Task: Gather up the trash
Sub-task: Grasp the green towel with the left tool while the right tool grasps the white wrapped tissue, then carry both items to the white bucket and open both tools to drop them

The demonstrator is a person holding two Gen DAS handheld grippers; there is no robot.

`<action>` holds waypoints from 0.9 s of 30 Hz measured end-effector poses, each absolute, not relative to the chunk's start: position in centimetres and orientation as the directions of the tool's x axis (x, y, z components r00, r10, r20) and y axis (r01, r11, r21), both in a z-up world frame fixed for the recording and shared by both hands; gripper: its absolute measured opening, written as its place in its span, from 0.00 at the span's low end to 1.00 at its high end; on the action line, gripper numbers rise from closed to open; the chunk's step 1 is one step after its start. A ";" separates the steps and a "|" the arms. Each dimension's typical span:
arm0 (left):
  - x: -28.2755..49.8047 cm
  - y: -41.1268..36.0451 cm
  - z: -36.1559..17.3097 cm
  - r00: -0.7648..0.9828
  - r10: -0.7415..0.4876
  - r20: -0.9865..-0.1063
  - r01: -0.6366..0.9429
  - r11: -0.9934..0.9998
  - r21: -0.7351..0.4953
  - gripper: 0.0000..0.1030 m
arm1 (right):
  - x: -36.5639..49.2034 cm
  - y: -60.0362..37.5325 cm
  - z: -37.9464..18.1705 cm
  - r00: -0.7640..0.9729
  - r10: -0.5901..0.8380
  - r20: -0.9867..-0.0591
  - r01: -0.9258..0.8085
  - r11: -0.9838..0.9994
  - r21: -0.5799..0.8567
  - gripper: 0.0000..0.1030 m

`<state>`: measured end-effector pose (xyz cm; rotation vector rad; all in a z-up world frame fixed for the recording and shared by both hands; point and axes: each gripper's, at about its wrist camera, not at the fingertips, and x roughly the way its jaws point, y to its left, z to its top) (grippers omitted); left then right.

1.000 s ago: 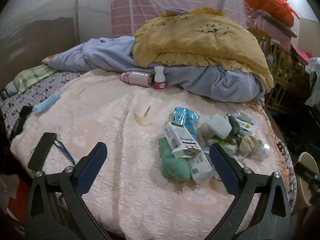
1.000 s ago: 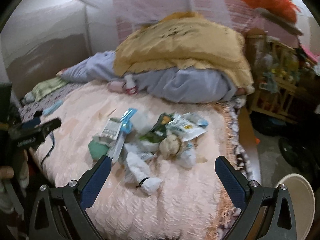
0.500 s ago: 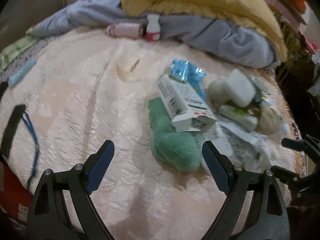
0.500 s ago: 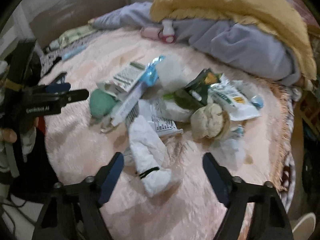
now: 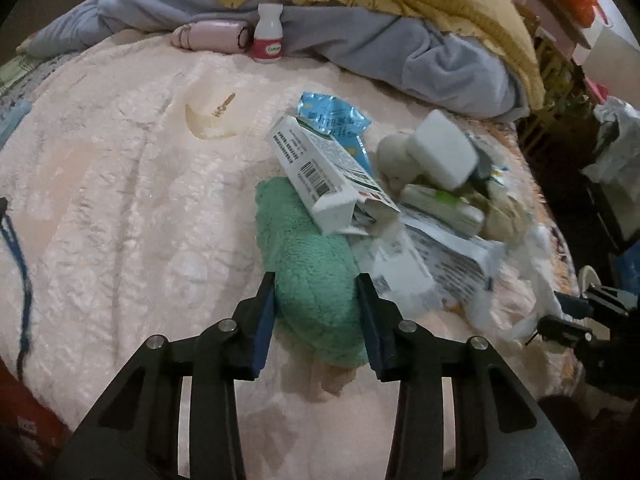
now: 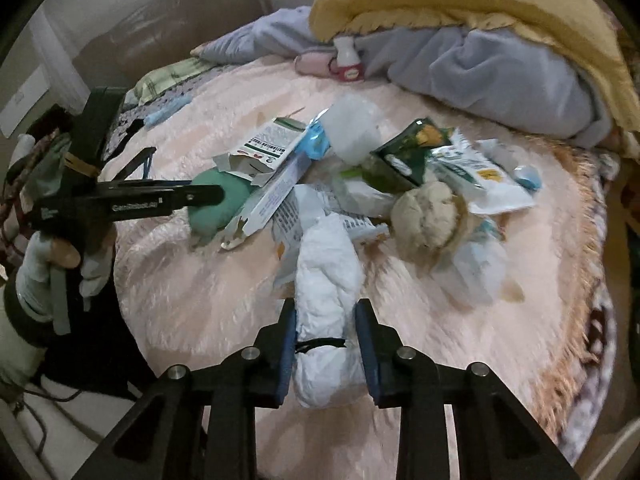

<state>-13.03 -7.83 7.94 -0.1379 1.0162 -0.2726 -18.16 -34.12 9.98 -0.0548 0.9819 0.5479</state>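
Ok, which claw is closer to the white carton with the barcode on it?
Left. The left claw straddles the green fuzzy cloth directly under the carton; the right claw grips the white wad farther away.

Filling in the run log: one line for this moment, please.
left gripper: shut on green cloth | right gripper: shut on white bundle | both on bedspread

Only thing I can actually read is "GenRobot.AI" on the left hand-held gripper [image 6: 204, 196]. The white carton [image 5: 320, 168] has a barcode, print's too small.
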 end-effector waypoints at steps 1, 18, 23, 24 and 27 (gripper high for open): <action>-13.6 -7.7 8.5 0.506 -0.288 -0.813 0.162 0.958 -0.238 0.35 | -18.3 -34.2 10.4 0.443 0.419 -0.792 -0.455 0.867 0.204 0.27; -19.6 -18.4 17.4 0.531 -0.478 -0.700 0.453 0.858 -0.242 0.35 | -25.2 -43.5 14.7 0.641 0.311 -0.702 -0.224 0.950 0.217 0.27; -20.3 -24.4 17.9 0.485 -0.531 -0.695 0.552 0.802 -0.227 0.35 | -27.1 -48.1 15.4 0.679 0.229 -0.698 -0.108 0.971 0.213 0.27; -20.5 -25.4 18.0 0.477 -0.540 -0.694 0.567 0.792 -0.227 0.35 | -27.7 -49.1 15.5 0.687 0.210 -0.696 -0.079 0.973 0.215 0.27; -20.9 -28.6 18.2 0.455 -0.560 -0.692 0.609 0.763 -0.217 0.35 | -28.9 -51.3 15.7 0.698 0.148 -0.701 -0.016 0.981 0.192 0.27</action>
